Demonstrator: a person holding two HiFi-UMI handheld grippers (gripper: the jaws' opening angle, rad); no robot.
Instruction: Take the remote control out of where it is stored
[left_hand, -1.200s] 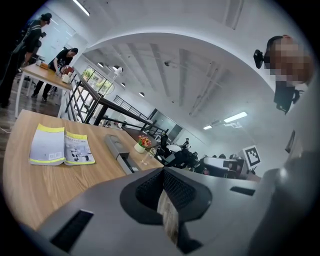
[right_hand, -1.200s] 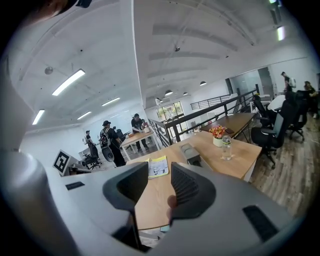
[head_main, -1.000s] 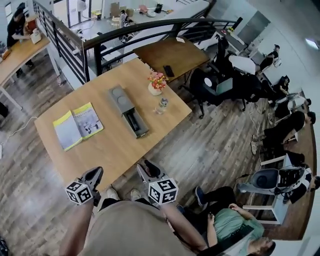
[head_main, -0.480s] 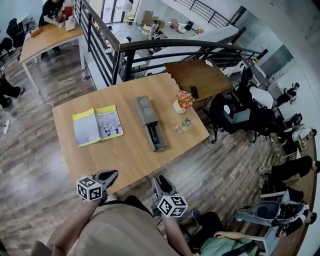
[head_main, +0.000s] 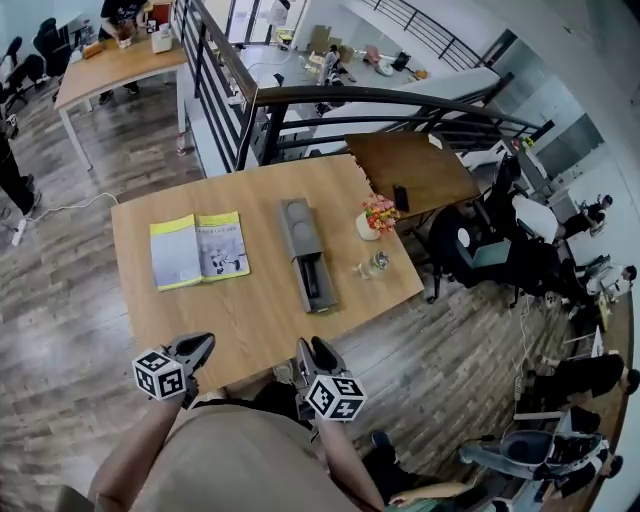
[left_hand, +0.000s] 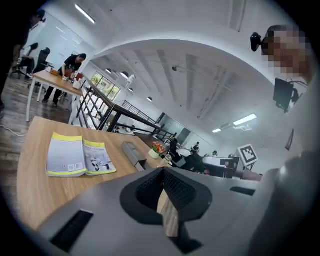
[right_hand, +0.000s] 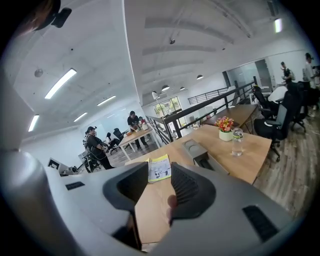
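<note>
A long grey storage box (head_main: 298, 232) lies in the middle of the wooden table (head_main: 250, 310). Its near half is uncovered, and the dark remote control (head_main: 312, 281) lies inside it. The box also shows in the left gripper view (left_hand: 131, 152) and in the right gripper view (right_hand: 197, 150). Both grippers hang at the table's near edge, well short of the box. My left gripper (head_main: 203, 343) has its pads together with nothing in them (left_hand: 162, 175). A gap stands between the pads of my right gripper (head_main: 312, 347), which holds nothing (right_hand: 155, 187).
An open yellow booklet (head_main: 198, 250) lies left of the box. A flower pot (head_main: 370, 222) and a clear bottle (head_main: 378, 263) stand to its right. A black railing (head_main: 330, 100) and a second table (head_main: 415, 175) are behind. People sit on chairs at the right.
The head view has swung, so the table now sits more to the centre and left. Both grippers stay low at the near edge, and their jaws look unchanged.
</note>
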